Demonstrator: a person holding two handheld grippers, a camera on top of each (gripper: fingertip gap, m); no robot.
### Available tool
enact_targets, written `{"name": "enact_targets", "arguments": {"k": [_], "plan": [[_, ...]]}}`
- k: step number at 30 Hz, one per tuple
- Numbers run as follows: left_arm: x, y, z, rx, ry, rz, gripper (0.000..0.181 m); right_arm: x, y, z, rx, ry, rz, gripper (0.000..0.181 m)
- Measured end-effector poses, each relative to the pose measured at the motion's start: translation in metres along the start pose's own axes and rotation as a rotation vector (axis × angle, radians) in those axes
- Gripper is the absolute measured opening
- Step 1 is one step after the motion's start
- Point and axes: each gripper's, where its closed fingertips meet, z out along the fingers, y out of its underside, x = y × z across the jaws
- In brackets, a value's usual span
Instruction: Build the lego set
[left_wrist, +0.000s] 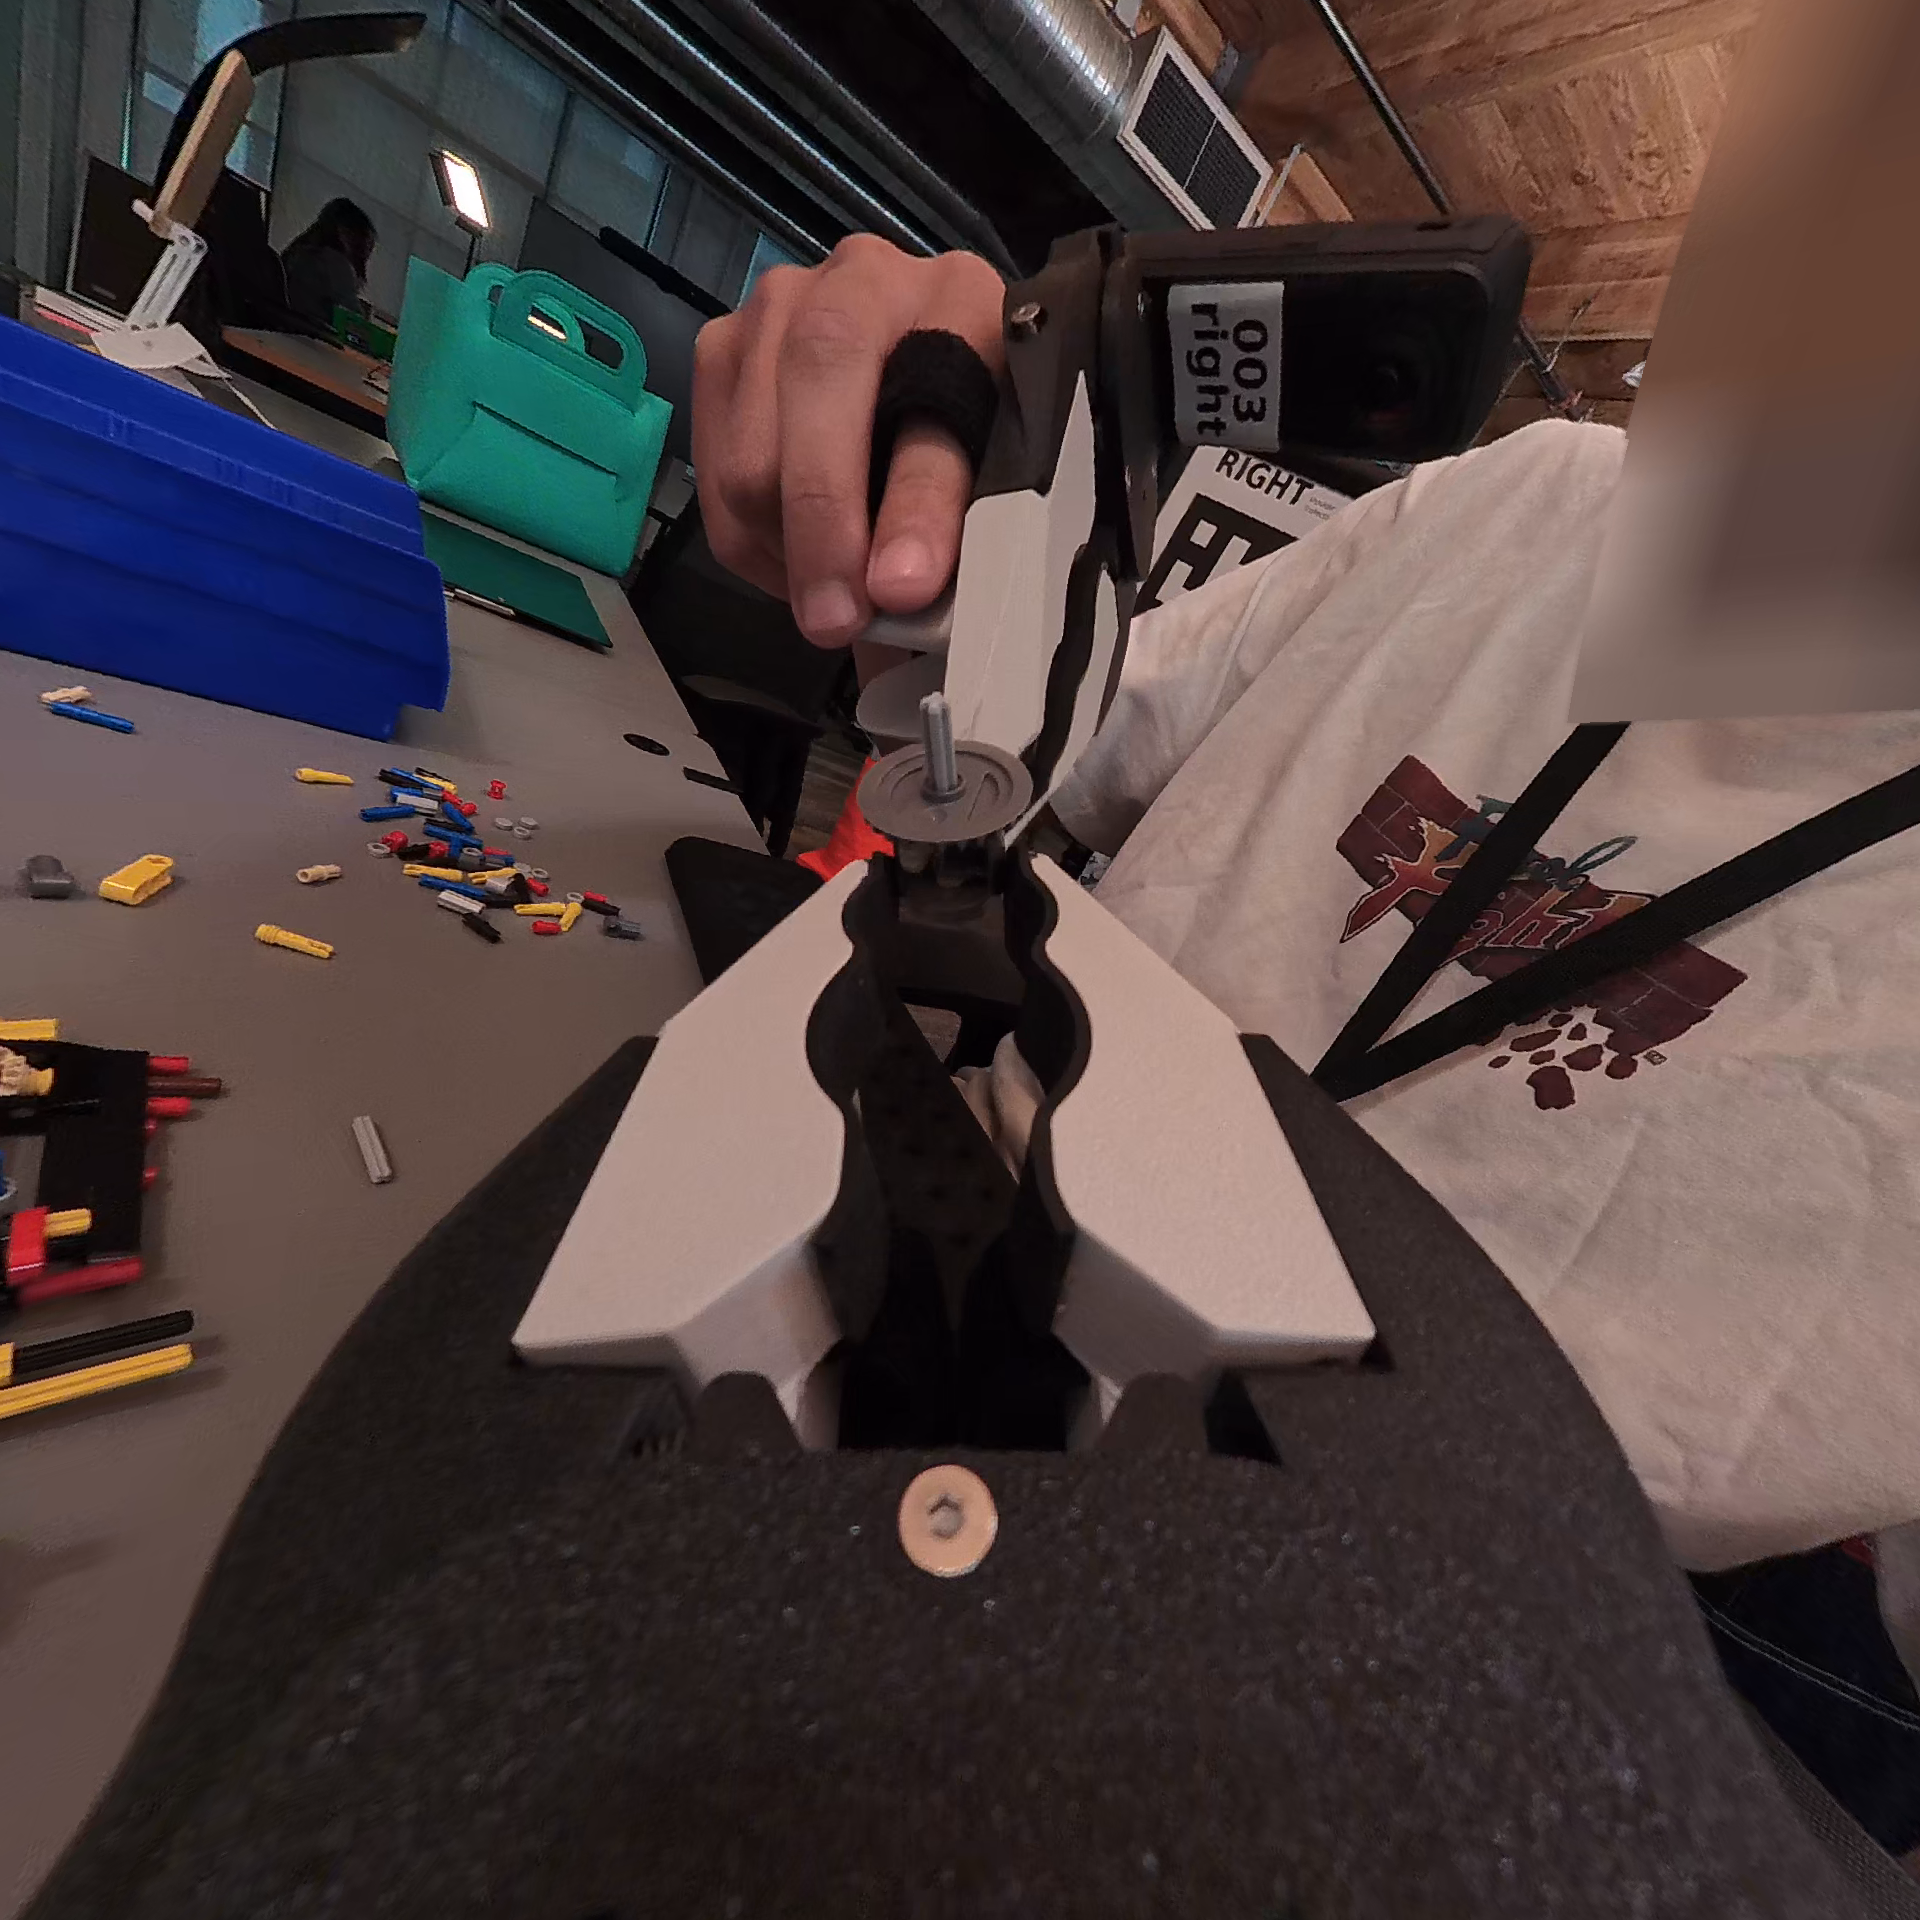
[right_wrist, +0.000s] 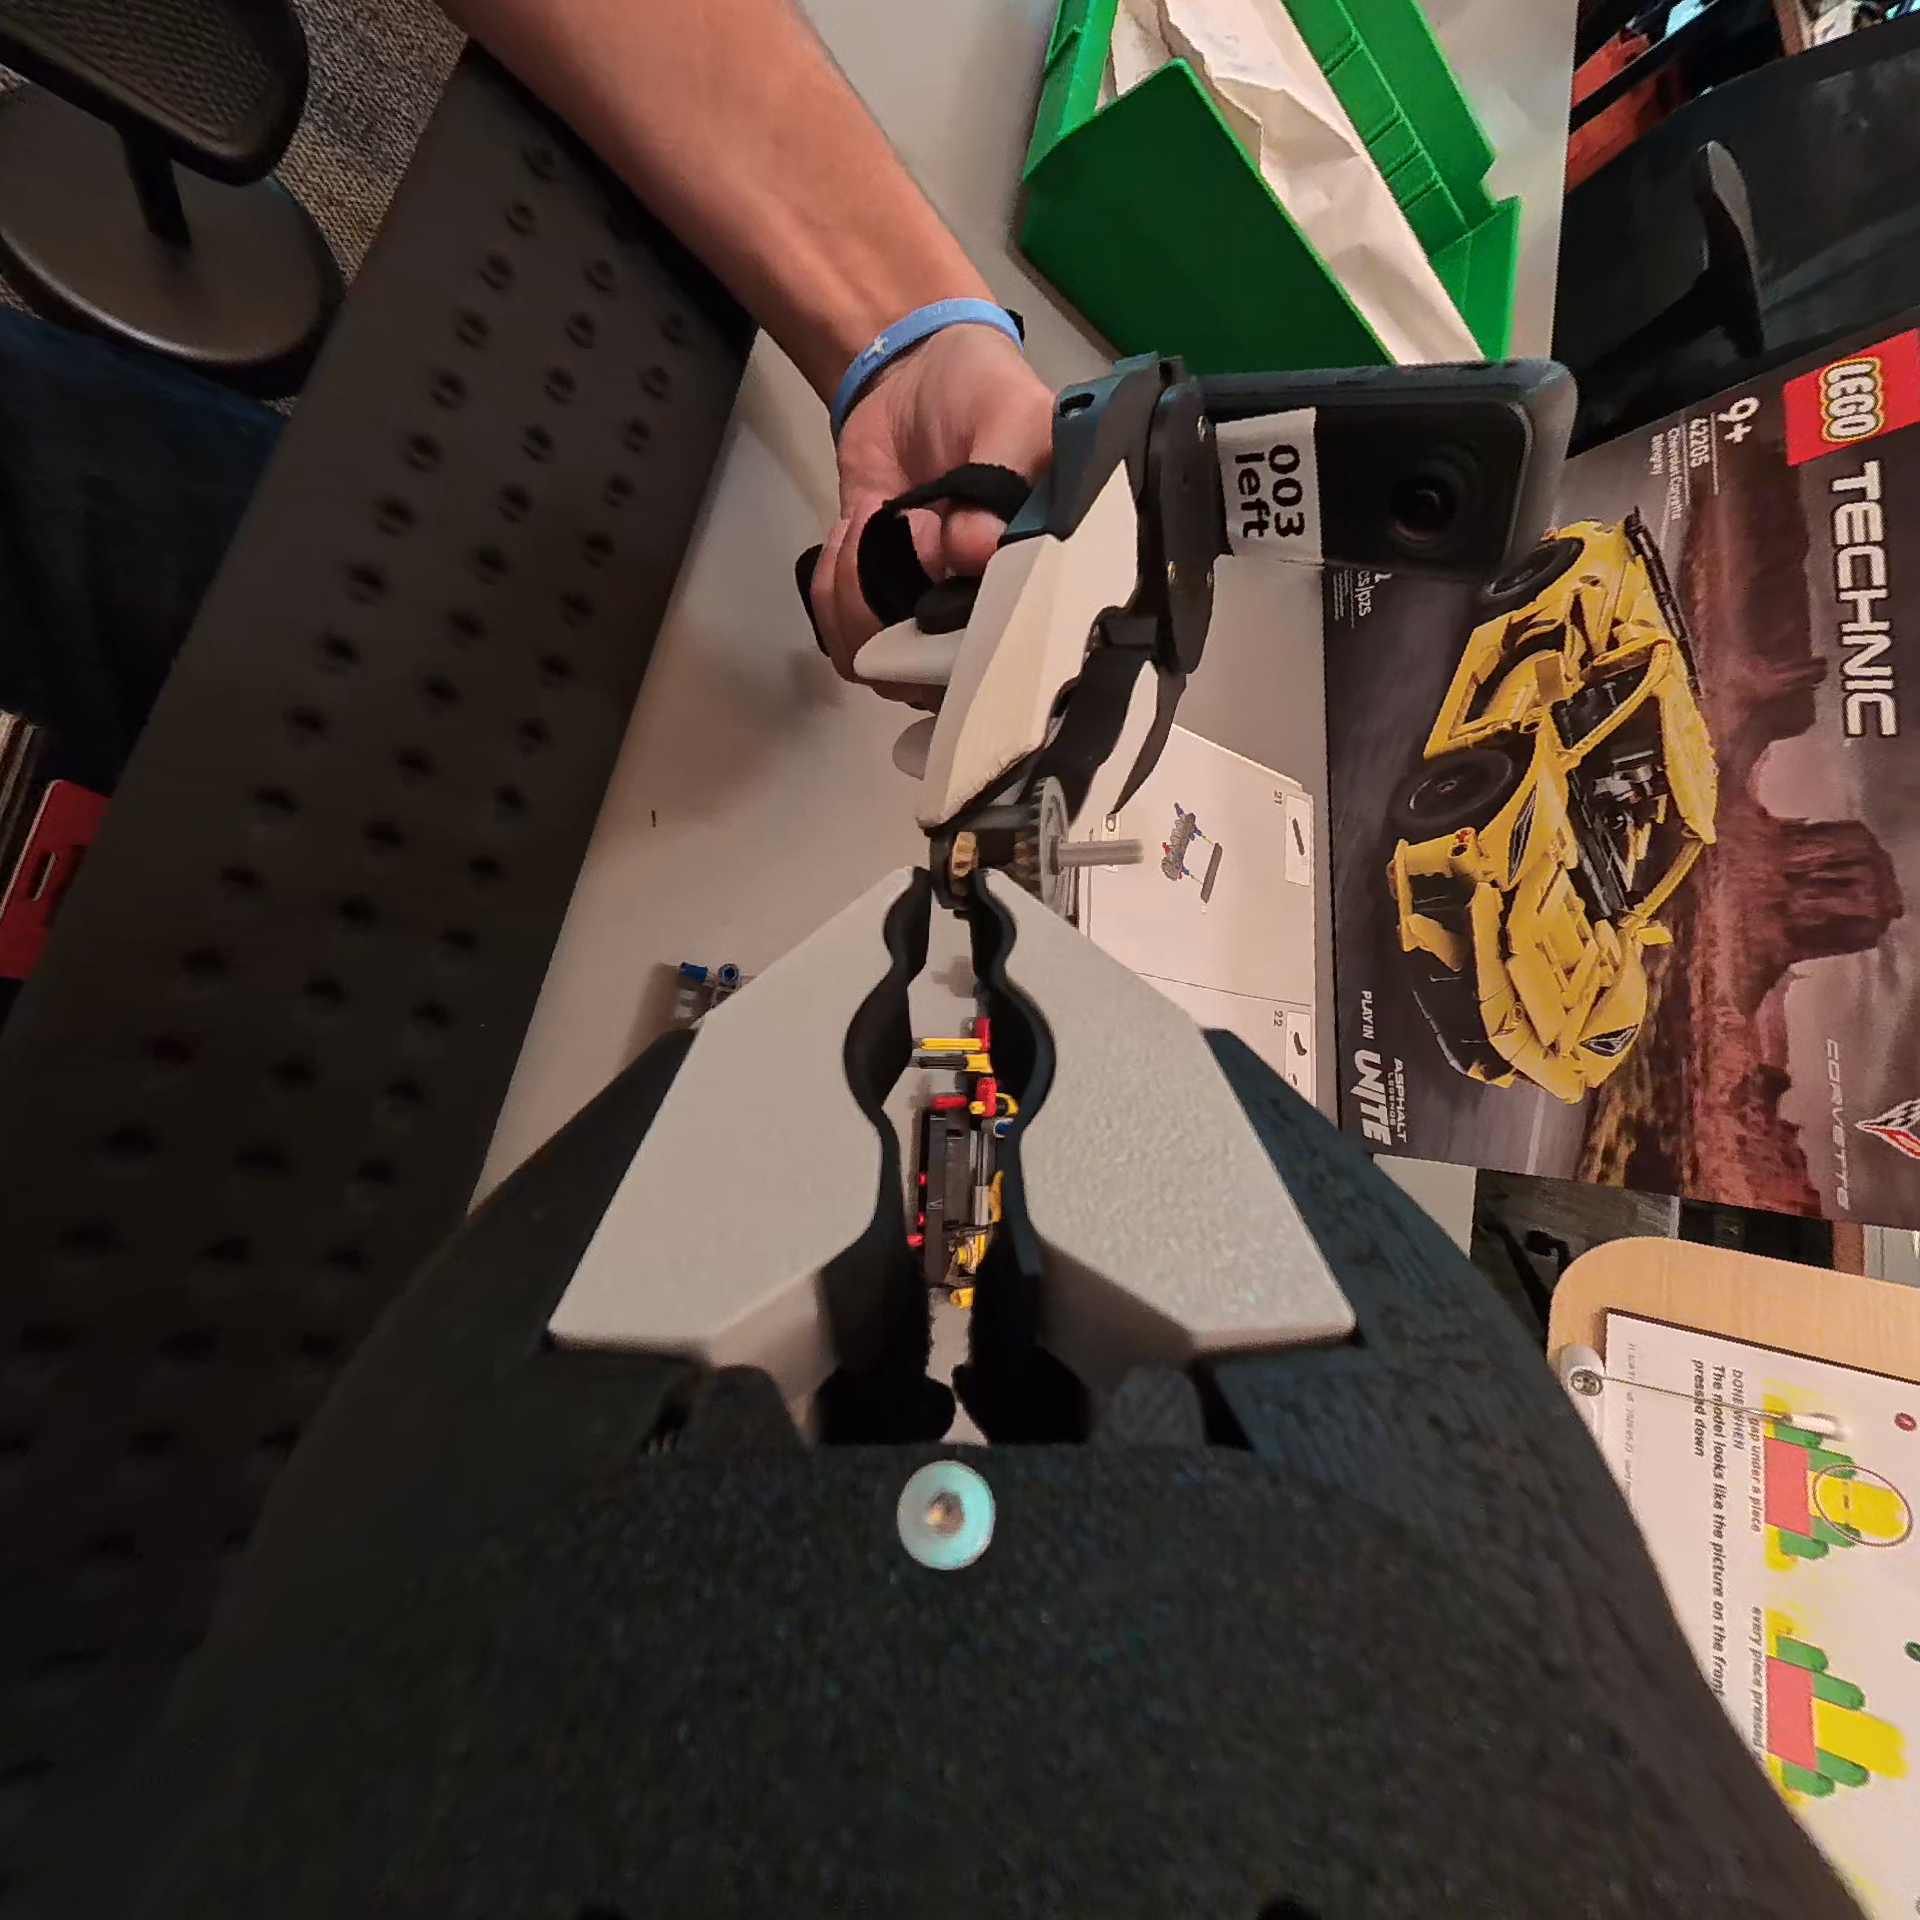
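While both tongs (left_wrist: 940, 868) (right_wrist: 948, 883) clamp the gear assembly (right_wrist: 997, 847), crumpled paper (right_wrist: 1268, 177) fills the green bin (right_wrist: 1174, 229)

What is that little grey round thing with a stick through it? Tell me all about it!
It is a small plastic grey disc with a paler grey stick poking through its middle. Dark toothed parts with a bit of tan sit behind it. Both grippers, the left gripper and the right gripper, pinch this little piece together in the air, above the table.

Grey table (left_wrist: 520, 1039) under loose pieces (left_wrist: 468, 862)
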Motion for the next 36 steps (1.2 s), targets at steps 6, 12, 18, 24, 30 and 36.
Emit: {"name": "enact_targets", "arguments": {"k": [6,12,18,24,30,36], "plan": [[0.0,-0.006,-0.003,0.035,0.007,-0.013,0.018,0.007,-0.002,0.0,0.014,0.051,-0.021,0.006],[-0.001,-0.009,-0.006,0.053,0.006,-0.026,0.018,0.011,-0.002,-0.001,-0.005,0.109,-0.085,0.002],[-0.002,-0.006,-0.004,0.032,0.0,-0.017,0.019,0.011,-0.004,-0.005,0.018,0.094,-0.049,0.0],[0.0,-0.005,-0.004,0.03,0.0,-0.008,0.018,0.007,-0.014,-0.007,0.147,-0.014,0.147,0.013],[0.0,-0.006,-0.004,0.038,0.006,-0.021,0.018,0.005,-0.009,0.003,0.112,0.033,0.071,0.013],[-0.001,-0.007,-0.006,0.039,0.005,-0.023,0.018,0.009,-0.007,0.003,0.058,0.111,-0.054,0.007]]}}
